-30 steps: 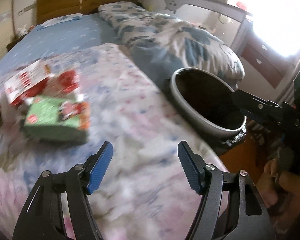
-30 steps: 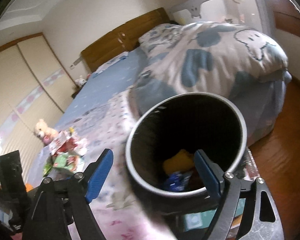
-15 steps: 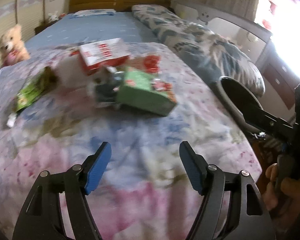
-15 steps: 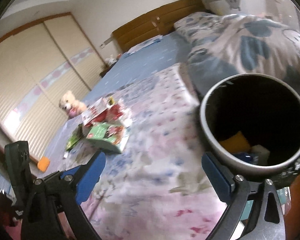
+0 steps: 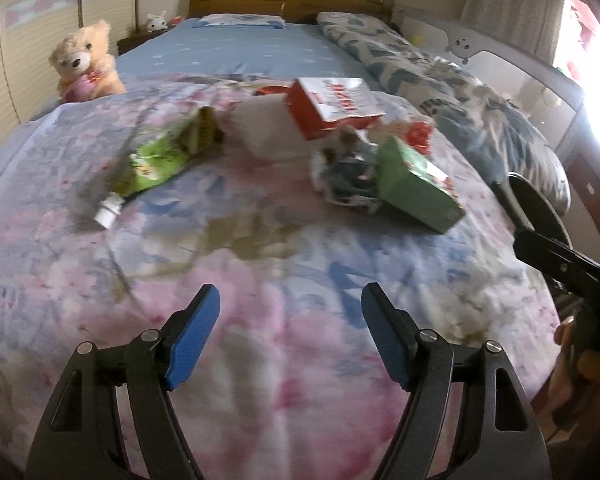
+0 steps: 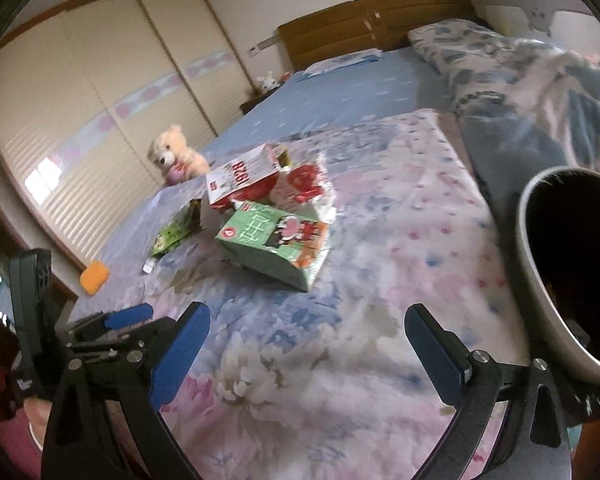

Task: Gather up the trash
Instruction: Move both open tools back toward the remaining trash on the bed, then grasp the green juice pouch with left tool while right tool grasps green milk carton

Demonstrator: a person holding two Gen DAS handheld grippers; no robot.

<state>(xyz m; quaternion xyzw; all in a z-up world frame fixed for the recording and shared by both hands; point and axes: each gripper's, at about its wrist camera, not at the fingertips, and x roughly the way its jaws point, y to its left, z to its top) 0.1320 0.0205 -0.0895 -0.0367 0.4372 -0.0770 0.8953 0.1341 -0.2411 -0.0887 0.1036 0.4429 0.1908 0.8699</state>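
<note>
Blue-padded, both of my tools are spread wide with nothing between the pads: left tool point(image 5: 290, 336) and right tool point(image 6: 306, 350) hover over the bare foreground of the floral pink-and-blue bedspread point(image 6: 340, 380). The round grey bin with the dark inside point(image 6: 540, 312) sits at the bed's right edge, just beside the right tool.

Trash is in one cluster mid-bed, well apart from both tools.

Nearest: green cardboard carton with a cartoon print point(image 6: 274, 246). Looks empty, so light, with walls that probably cave under squeeze. I'd pinch across the narrow end or an edge, not the broad face.

Touching it on the left: crumpled grey-white wrapper wad point(image 5: 346, 174). Soft, near weightless; grab the bulk anywhere.

Further left: flat green foil snack bag point(image 5: 156, 162), with a small white cap point(image 5: 109, 212) near its end. Foil is likely slippery and lies flat, so take a raised corner.

Behind: red-and-white open cardboard box point(image 5: 334, 106). Stiff-ish; grip the open flap edge. A red-and-white torn packet point(image 6: 304, 186) leans against it.

Far left: cream teddy bear point(image 5: 85, 62) and orange sponge block point(image 6: 95, 277). Probably not trash.
</note>
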